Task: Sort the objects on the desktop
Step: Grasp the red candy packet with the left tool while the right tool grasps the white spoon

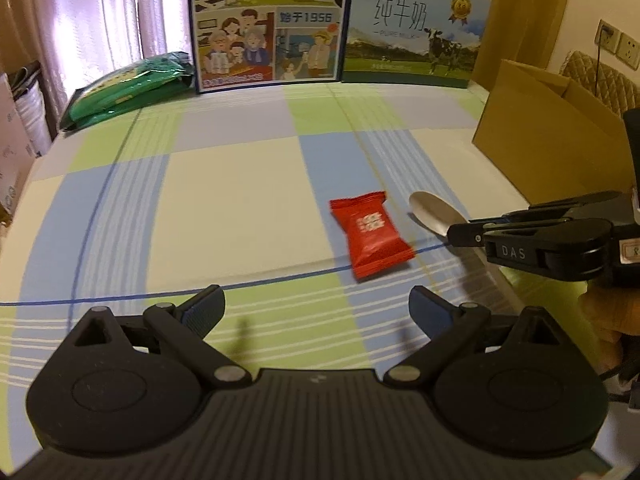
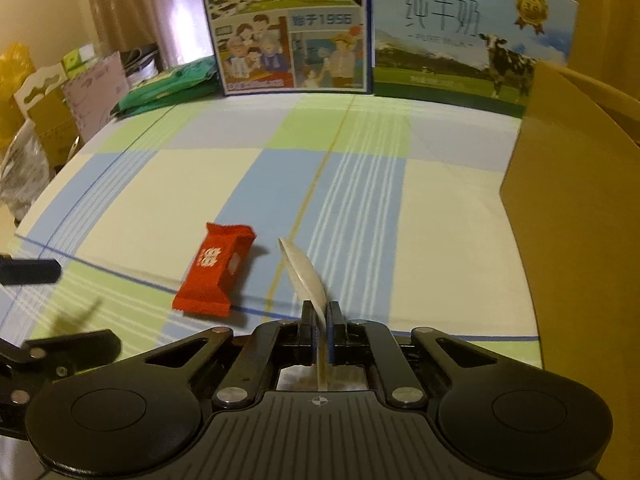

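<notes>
The spoon (image 2: pixel 305 276) is pinched by its handle between the pressed-together fingers of the right gripper (image 2: pixel 320 312), with its metal bowl sticking out forward and turned on edge above the checked tablecloth (image 2: pixel 200 184). From the left wrist view the bowl of the spoon (image 1: pixel 434 212) points away from the black right gripper (image 1: pixel 460 234), which comes in from the right side.

Just to the left of the spoon lies a red candy (image 2: pixel 216 270) in a sealed wrapper with a white emblem, flat on the cloth and apart from the spoon. The left gripper (image 1: pixel 316 308) hovers near the candy (image 1: pixel 370 234) with its fingers spread wide and nothing between them.

A brown cardboard box (image 2: pixel 576 208) stands open at the right edge of the table. At the far edge two milk cartons stand upright side by side: one with cartoon people (image 2: pixel 288 28) and one with a cow on a meadow (image 2: pixel 468 36). Green packets (image 2: pixel 172 86) lie to their left, with curtains (image 1: pixel 100 16) behind them.
</notes>
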